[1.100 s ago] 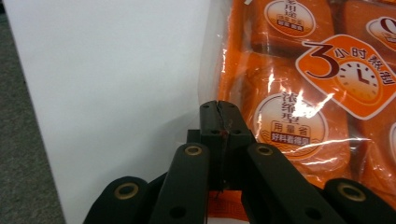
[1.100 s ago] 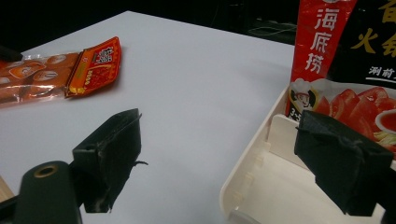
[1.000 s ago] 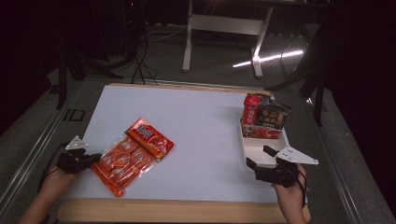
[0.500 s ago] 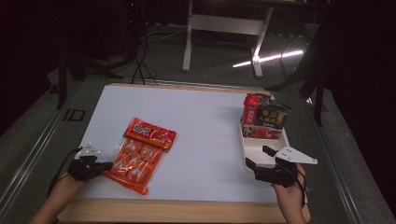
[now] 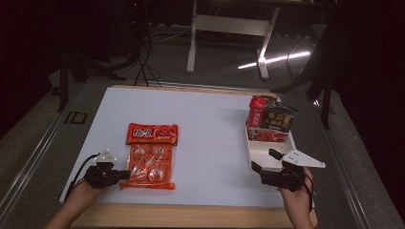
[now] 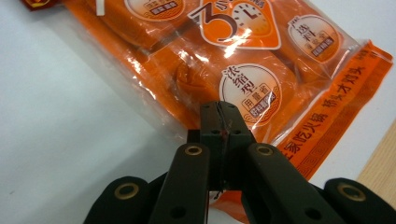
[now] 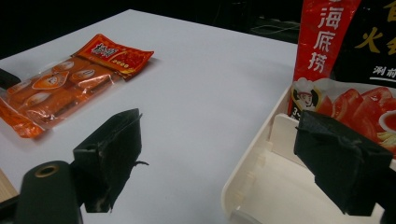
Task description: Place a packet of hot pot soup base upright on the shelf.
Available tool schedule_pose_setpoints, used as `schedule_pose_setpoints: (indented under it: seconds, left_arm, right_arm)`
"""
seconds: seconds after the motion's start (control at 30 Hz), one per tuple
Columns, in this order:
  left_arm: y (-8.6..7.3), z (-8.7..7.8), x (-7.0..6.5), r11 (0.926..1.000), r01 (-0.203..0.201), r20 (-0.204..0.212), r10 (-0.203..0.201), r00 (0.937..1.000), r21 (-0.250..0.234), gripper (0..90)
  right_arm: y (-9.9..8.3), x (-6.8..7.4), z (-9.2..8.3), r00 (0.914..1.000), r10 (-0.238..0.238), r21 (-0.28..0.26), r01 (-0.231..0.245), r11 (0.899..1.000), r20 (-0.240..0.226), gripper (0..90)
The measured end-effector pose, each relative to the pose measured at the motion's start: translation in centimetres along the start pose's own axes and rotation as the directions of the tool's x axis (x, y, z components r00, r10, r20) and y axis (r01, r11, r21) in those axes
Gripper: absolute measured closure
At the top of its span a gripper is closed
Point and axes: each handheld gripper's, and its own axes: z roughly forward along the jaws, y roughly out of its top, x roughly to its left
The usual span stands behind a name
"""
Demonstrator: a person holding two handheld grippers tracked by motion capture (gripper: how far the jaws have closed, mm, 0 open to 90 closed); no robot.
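Note:
An orange see-through packet (image 5: pixel 150 164) (image 6: pixel 224 56) (image 7: pixel 51 91) lies flat at the front left of the white tabletop (image 5: pixel 210 124). A red packet (image 5: pixel 152 133) (image 7: pixel 114 53) lies against its far end. My left gripper (image 5: pixel 122 174) (image 6: pixel 220 116) lies low on the table at the packet's left front corner, shut on the packet's clear plastic edge. My right gripper (image 5: pixel 263 160) (image 7: pixel 224 140) rests at the front right, open with nothing between its jaws, one jaw over the near end of a white tray (image 5: pixel 258 150) (image 7: pixel 252 172).
At the far end of the tray stand a red packet (image 5: pixel 258 114) (image 7: pixel 327 42), a black packet (image 5: pixel 281 118) and a tomato-printed one (image 5: pixel 270 135) (image 7: pixel 364 105). A wooden border (image 5: pixel 191 214) runs along the table's front. Desk legs stand on the dark floor behind.
My left gripper has slid rightward along the front, and the orange packet with the red one has turned from a diagonal to square with the table edge. The right gripper has kept still.

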Motion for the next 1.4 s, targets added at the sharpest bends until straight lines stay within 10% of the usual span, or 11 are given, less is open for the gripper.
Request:
schedule_pose_setpoints:
  seconds: [0.33,0.77,1.13,1.2,1.4]
  left_arm:
    - [3.1,0.9,2.8,0.9973,0.023,-0.157,-0.033,0.987,-0.07,90.0]
    - [4.1,2.9,2.0,0.9992,0.004,-0.166,-0.011,0.986,-0.04,90.0]
    - [6.5,5.0,-0.2,0.9978,-0.062,-0.106,0.059,0.9926,-0.025,90.0]
    - [7.1,5.4,-0.7,0.9979,-0.042,0.044,0.044,0.998,-0.05,90.0]
    - [9.7,7.9,-4.9,0.9828,-0.185,0.034,0.185,0.9822,0.005,90.0]
  right_arm:
    - [0.0,-0.1,-0.1,1.0,0.007,0.003,-0.007,1.0,0.003,15.0]
    - [-0.1,-0.1,0.1,1.0,-0.001,0.007,0.001,1.0,-0.003,15.0]
    - [-0.1,-0.1,0.0,0.9999,-0.006,0.002,0.006,1.0,-0.008,15.0]
    - [-0.1,-0.1,0.0,0.9999,-0.007,0.002,0.007,1.0,-0.009,15.0]
    - [-0.1,-0.1,-0.2,1.0,-0.006,0.002,0.006,1.0,-0.007,15.0]
